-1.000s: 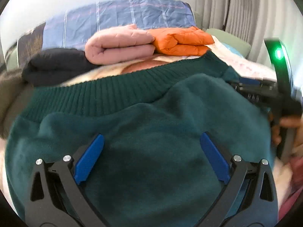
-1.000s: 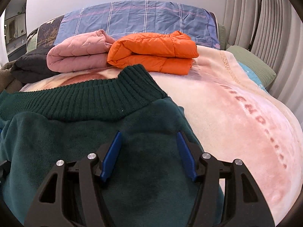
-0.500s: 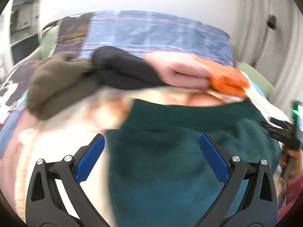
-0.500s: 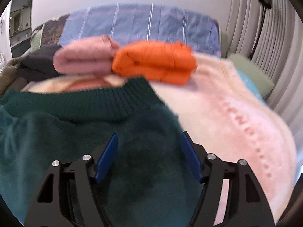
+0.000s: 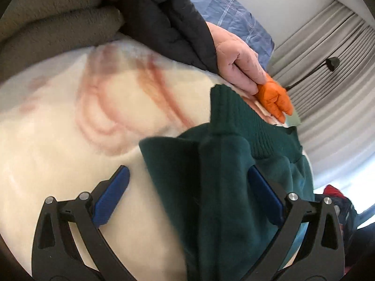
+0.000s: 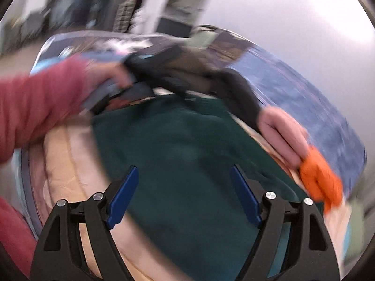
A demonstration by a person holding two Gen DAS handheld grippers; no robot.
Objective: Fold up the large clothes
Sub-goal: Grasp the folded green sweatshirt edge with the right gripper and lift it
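Observation:
The dark green sweater (image 5: 229, 164) lies folded on the cream blanket (image 5: 70, 140), its ribbed hem (image 5: 246, 121) toward the far side. My left gripper (image 5: 187, 175) is open and hangs over the sweater's left edge: one finger is above bare blanket, the other above green cloth. The right wrist view is blurred by motion. There the sweater (image 6: 182, 145) fills the middle, and my right gripper (image 6: 184, 171) hovers over it. Its jaws are opening and nothing is pressed between the pads.
Folded clothes line the far side of the bed: an olive fleece (image 5: 58, 11), a black jacket (image 5: 168, 23), a pink one (image 5: 234, 53) and an orange one (image 5: 274, 98). A blue plaid pillow (image 5: 234, 16) and curtains (image 5: 328, 70) lie behind. A red sleeve (image 6: 39, 98) reaches in from the left.
Both grippers have rolled and swung sideways. The left one went from over the sweater's middle to its left edge. The right one's jaws spread wider, and the red sleeve came into its view.

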